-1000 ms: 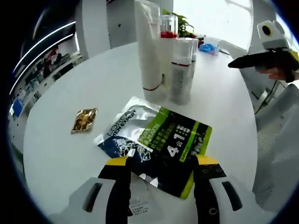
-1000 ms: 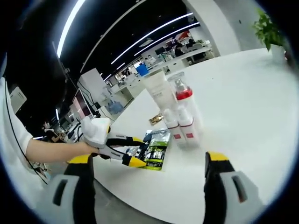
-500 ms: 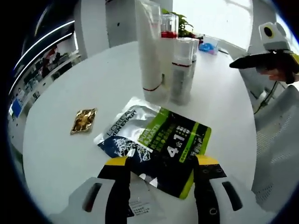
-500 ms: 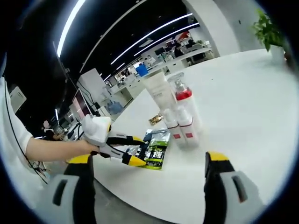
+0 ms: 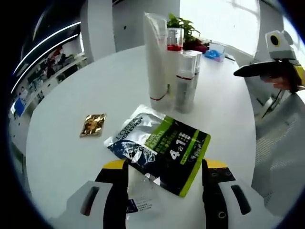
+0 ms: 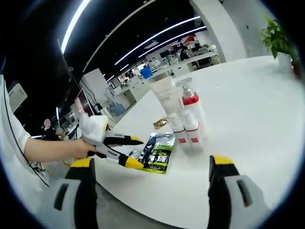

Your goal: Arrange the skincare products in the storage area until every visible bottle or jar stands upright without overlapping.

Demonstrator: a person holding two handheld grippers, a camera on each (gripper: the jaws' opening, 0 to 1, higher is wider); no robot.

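White round table (image 5: 62, 143) in an open office, daylight behind, a potted plant (image 5: 183, 26) at the far edge. Skincare cluster stands upright near the table's middle: tall white tube (image 5: 156, 57), pump bottle with a red band (image 5: 174, 47) behind it, and two small frosted bottles (image 5: 186, 76) side by side, all close together, none toppled as far as the views show. Lying flat in front: a green-and-black sachet (image 5: 162, 148) overlapping a clear packet (image 5: 140, 191), and a small gold sachet (image 5: 93, 125) well apart to one side. Left gripper (image 5: 162, 176) hangs over the near end of the green sachet, jaws spread, grasping nothing. Right gripper (image 6: 150, 167) is off the table's edge, jaws wide, empty. Judgement: bottles appear done; the overlapping flat packets remain to be sorted.
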